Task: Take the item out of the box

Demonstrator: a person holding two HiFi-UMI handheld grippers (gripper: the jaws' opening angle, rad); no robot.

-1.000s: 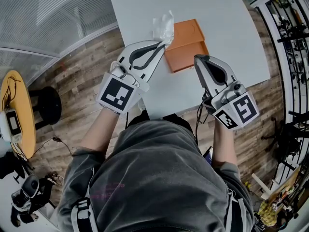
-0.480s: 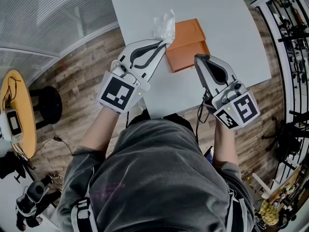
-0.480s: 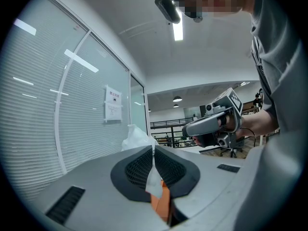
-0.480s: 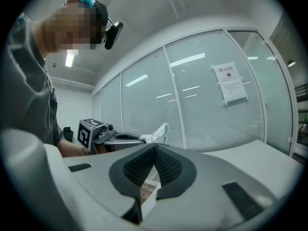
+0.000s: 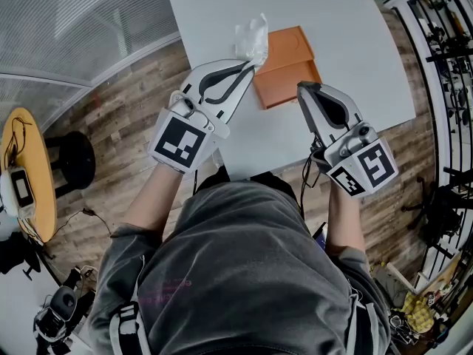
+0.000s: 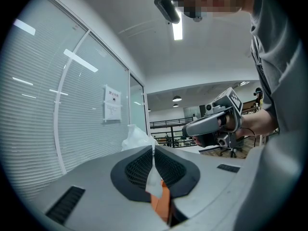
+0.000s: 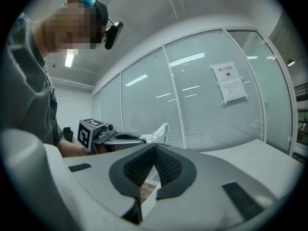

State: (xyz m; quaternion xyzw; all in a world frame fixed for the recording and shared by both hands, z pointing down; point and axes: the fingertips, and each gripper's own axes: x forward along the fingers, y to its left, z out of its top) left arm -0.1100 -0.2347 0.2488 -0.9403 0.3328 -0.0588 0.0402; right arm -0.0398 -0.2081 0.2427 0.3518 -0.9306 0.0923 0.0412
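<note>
The left gripper (image 5: 250, 65) has its jaws pressed together on a thin fold of a crumpled white translucent plastic packet (image 5: 251, 39), which it holds up in the air over the far left corner of a flat orange cardboard box (image 5: 290, 72). In the left gripper view the two dark ribbed pads of the left gripper (image 6: 153, 150) meet with only the film of the packet (image 6: 137, 138) between them. The bulk of the packet bunches up beyond the tips, and the orange of the box (image 6: 161, 203) shows below. The box lies on the white rectangular table (image 5: 355, 43), near its front edge, showing two panels with a crease between them. The packet is out of the box and clear of its surface. The right gripper (image 5: 305, 87) is level over the table just beside the box's near right corner. In the right gripper view the jaws of the right gripper (image 7: 155, 146) are closed tip to tip with nothing caught in them. Past them the packet (image 7: 156, 134) sticks up from the other gripper's nose. The person in a grey top (image 5: 244, 272) stands at the table's near edge on a wood-plank floor (image 5: 111, 117), and a round yellow side table (image 5: 37, 198) sits off to the left.
</note>
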